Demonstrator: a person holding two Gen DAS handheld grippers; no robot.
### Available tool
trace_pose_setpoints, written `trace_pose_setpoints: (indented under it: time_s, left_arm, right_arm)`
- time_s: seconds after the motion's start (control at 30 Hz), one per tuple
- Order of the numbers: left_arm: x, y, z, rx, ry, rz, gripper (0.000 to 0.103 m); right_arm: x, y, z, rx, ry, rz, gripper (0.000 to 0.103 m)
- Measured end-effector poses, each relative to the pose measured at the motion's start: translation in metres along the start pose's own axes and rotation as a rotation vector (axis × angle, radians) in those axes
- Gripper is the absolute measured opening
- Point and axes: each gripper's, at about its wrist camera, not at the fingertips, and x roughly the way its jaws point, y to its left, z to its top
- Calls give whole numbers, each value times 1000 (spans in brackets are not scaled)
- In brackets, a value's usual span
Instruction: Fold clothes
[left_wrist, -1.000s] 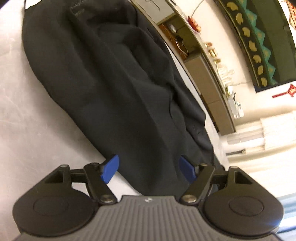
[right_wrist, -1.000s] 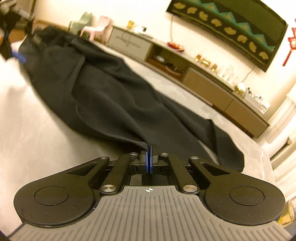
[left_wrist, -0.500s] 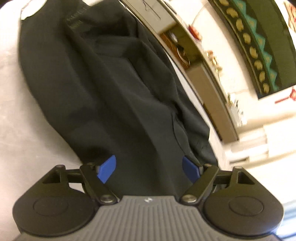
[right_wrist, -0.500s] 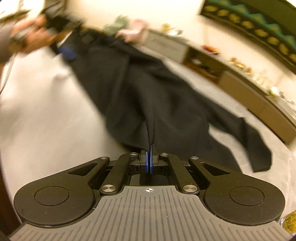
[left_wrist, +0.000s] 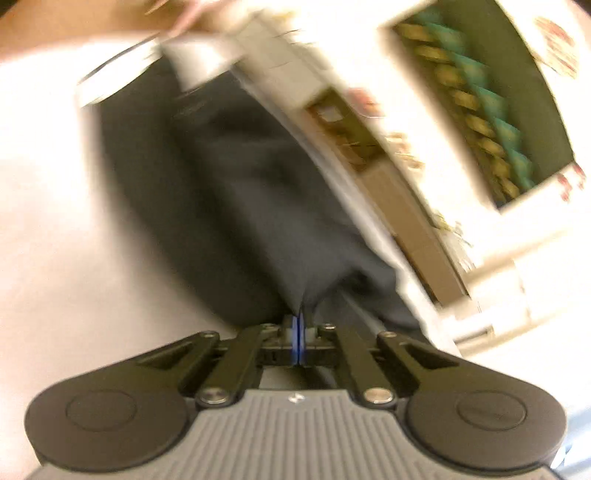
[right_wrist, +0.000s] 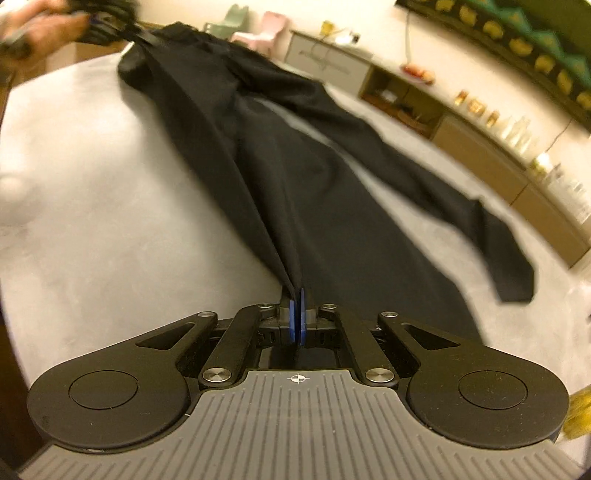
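Black trousers (right_wrist: 317, 177) stretched over the pale table (right_wrist: 92, 221); my left gripper (left_wrist: 298, 328), spread wide a second ago, now pinches them, right gripper (right_wrist: 296, 314) still clamped, so both ends are held for folding.

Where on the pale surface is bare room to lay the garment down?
Bare pale surface lies left of the black garment, and a narrower strip beyond its trailing end, toward the cabinet. The middle is crowded: the cloth stretches between the two shut hand-held grippers.

Matt black cloth garment (right_wrist: 314, 177)
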Motion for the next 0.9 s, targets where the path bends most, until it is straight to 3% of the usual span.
trace_pose_setpoints:
  time_s: [0.03, 0.1, 0.13, 0.2, 0.3, 0.43, 0.5, 0.63, 0.7, 0.77, 0.9]
  left_arm:
    - [0, 5, 2, -10, 4, 11, 1]
    - [-2, 4, 3, 24, -19, 53, 1]
    - [-1, 4, 3, 15, -18, 45, 1]
    - [3, 0, 3, 13, -14, 33, 1]
    - [12, -11, 3, 32, -4, 26, 1]
    - [13, -19, 0, 50, -12, 32, 1]
    - [8, -13, -2, 36, -17, 48, 1]
    - [0, -3, -1, -24, -52, 106, 1]
    - [-4, 0, 1, -52, -77, 137, 1]
    - [-6, -2, 1, -63, -107, 169, 1]
    - [-7, 1, 2, -99, -120, 203, 2]
  right_arm:
    - [3, 0, -1, -10, 11, -1, 23]
    - [9, 5, -2, -48, 31, -26, 36]
    - [11, 7, -1, -66, 38, -36, 35]
    - [13, 10, 0, -85, 51, -60, 31]
    - [14, 5, -5, -72, 91, -84, 0]
    - [3, -5, -10, -52, 84, -228, 0]
    - [-15, -9, -14, -21, 63, -180, 0]
    - [-46, -16, -31, 28, 34, 33, 0]
    - [-61, -40, -39, 167, -35, 63, 6]
    - [-65, -75, -52, 361, -100, 28, 11]
    - [-43, -140, -91, 763, -68, -109, 20]
